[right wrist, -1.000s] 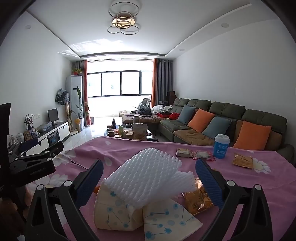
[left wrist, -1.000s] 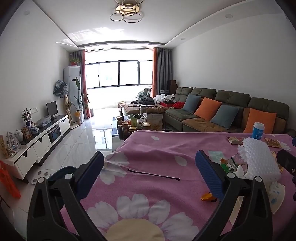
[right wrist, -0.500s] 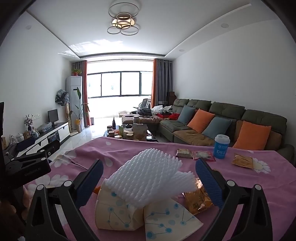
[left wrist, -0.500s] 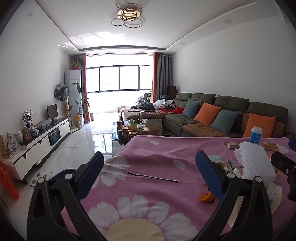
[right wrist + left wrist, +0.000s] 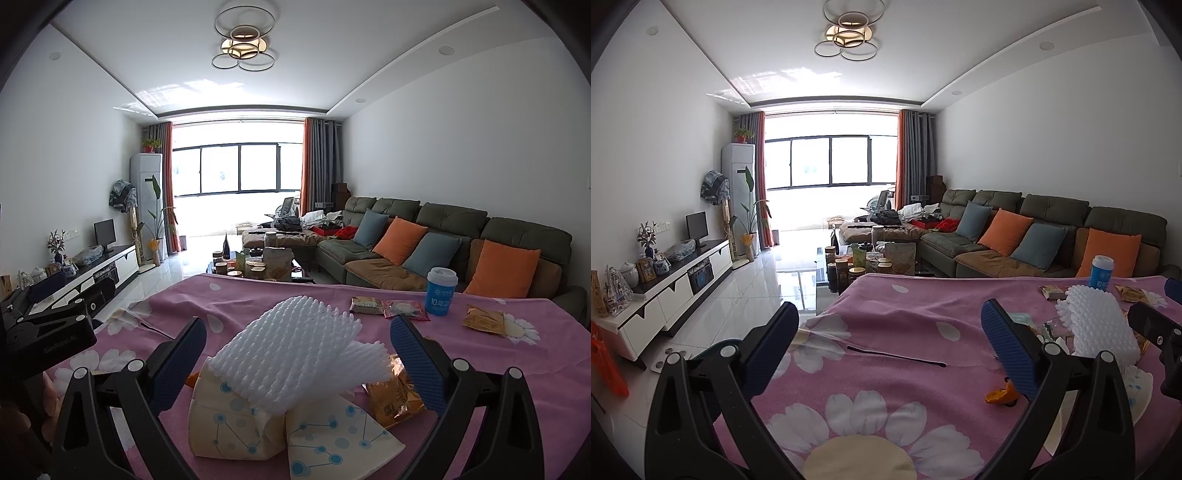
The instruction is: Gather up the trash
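Note:
A pile of trash lies on the pink flowered tablecloth (image 5: 480, 373): white foam fruit netting (image 5: 295, 354) on top of cream paper with blue dots (image 5: 325, 439), and a crumpled gold wrapper (image 5: 395, 395). My right gripper (image 5: 295, 362) is open, its blue pads either side of the netting, touching nothing. My left gripper (image 5: 886, 350) is open and empty over the cloth left of the pile; the netting (image 5: 1097, 328) shows at its right. A small orange wrapper (image 5: 1001, 395) lies near its right finger.
A blue paper cup (image 5: 439, 291), two snack packets (image 5: 388, 306) and a gold packet (image 5: 484, 319) lie further back on the table. A thin black stick (image 5: 894, 356) lies on the cloth. Beyond are a sofa (image 5: 443, 243), a cluttered coffee table (image 5: 864, 258) and a TV cabinet (image 5: 676, 280).
The left wrist view has risen and tilted slightly, so the table sits lower in frame. The right gripper has barely moved. Both stay open.

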Tool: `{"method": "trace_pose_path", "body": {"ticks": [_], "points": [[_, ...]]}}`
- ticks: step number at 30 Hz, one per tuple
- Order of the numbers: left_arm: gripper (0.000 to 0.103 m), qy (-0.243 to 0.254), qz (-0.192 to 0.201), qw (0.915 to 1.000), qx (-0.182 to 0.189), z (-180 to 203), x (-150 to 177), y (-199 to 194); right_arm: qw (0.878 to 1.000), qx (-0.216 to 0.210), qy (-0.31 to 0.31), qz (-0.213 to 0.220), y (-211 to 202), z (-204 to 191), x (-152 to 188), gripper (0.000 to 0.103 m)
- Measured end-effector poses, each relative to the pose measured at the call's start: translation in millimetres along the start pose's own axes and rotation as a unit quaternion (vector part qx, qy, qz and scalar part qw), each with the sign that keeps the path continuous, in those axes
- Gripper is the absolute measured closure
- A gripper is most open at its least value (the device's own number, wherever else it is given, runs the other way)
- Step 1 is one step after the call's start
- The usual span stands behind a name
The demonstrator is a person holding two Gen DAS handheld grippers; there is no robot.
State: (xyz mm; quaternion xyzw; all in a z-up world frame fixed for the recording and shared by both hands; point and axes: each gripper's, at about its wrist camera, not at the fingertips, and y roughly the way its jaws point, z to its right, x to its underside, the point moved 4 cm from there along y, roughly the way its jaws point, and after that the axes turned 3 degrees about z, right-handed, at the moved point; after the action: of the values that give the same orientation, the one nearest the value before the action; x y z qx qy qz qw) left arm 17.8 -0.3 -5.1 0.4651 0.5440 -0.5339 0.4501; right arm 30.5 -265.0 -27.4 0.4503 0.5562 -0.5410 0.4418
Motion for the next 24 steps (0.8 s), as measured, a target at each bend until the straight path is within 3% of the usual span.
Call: {"method": "trace_pose_path", "body": {"ticks": [24], "points": [[0.006,-0.004,0.004,1.0,-0.004,-1.4,-2.1,-3.0,1.0,-0.002,0.002,0.0,1.5,1.3,-2.0,0.007]]}}
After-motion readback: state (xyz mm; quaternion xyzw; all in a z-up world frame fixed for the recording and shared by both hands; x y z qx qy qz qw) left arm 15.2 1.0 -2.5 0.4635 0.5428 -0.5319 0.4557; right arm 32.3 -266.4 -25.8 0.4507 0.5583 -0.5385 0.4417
